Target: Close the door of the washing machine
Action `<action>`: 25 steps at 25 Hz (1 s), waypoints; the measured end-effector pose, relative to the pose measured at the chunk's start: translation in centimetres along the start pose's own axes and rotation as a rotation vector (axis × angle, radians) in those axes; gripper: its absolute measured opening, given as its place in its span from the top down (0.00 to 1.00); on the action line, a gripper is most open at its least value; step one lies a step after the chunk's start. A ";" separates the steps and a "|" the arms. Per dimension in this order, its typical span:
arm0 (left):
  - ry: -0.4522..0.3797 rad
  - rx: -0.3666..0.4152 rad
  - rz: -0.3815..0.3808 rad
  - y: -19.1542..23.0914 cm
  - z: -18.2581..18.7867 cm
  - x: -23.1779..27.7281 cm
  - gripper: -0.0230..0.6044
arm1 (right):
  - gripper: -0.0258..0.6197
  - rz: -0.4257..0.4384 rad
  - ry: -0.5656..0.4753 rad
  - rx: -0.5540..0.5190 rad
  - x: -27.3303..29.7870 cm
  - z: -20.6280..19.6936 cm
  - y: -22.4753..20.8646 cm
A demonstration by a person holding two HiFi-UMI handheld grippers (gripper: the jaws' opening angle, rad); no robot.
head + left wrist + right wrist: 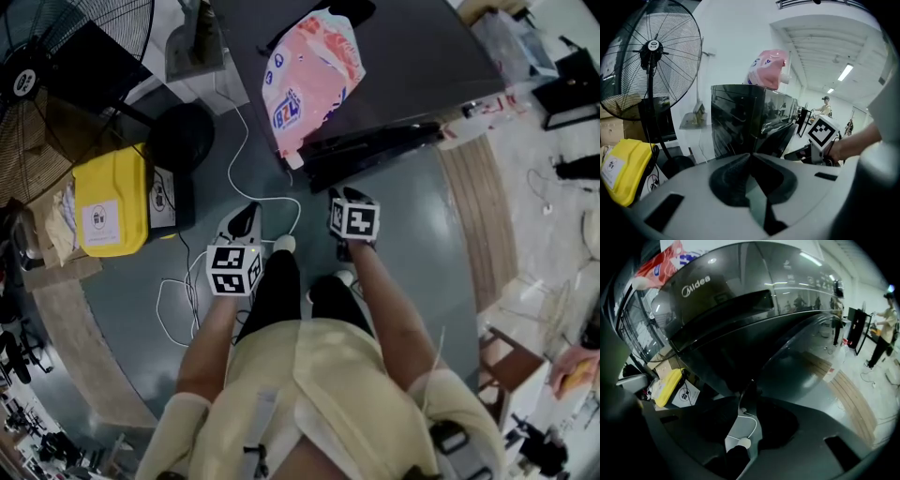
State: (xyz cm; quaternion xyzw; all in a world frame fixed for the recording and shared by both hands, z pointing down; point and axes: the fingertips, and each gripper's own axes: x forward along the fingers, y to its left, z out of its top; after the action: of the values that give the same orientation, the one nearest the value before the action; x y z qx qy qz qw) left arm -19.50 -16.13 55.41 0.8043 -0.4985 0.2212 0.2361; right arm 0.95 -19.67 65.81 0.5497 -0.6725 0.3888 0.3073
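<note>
1. Standing in front of the washing machine [394,56], which fills the upper middle of the head view, we find its door [375,155] ajar. It shows as a dark bar jutting out from the front, just above our two marker cubes.
2. The right tongs [751,383] are parted only a little, and the door's rim runs down into their tips. We judge that they are pinching that rim.
3. The left tongs [750,155] have their tips pressed together with nothing between them. In the head view they hang to the lower left of the door, apart from it.
4. As we read it, the door has been reached and taken hold of. What remains is to swing it in against the front until it latches and then let go; the door is not yet shut.
5. The floor [412,244] is a glossy grey-green. A strip of wood planks [473,216] runs along the right, and a white cable [242,141] trails across the floor towards our feet.
6. A pink pouch [309,80] lies on top of the machine. At the left of the head view stand a black pedestal fan [56,56] and a yellow case [111,199].
7. The room is white-walled with long ceiling lights [844,72]. Another person [887,329] stands far off at the right edge of the right gripper view.
</note>
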 end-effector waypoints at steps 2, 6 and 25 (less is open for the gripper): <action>0.002 0.004 -0.010 -0.5 0.3 0.2 0.95 | 0.77 0.013 -0.019 0.022 -0.9 -0.1 -0.1; 0.008 0.015 -0.028 -1.6 1.0 0.7 0.95 | 0.77 0.041 -0.061 0.039 -3.0 0.3 0.0; 0.016 0.046 -0.148 -6.5 2.3 0.7 0.95 | 0.86 0.087 -0.223 0.078 -12.1 1.1 -1.4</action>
State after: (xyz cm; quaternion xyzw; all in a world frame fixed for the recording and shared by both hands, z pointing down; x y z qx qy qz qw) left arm -13.08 -15.45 53.00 0.8425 -0.4305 0.2209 0.2369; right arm 4.83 -14.71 55.27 0.5715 -0.7101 0.3637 0.1919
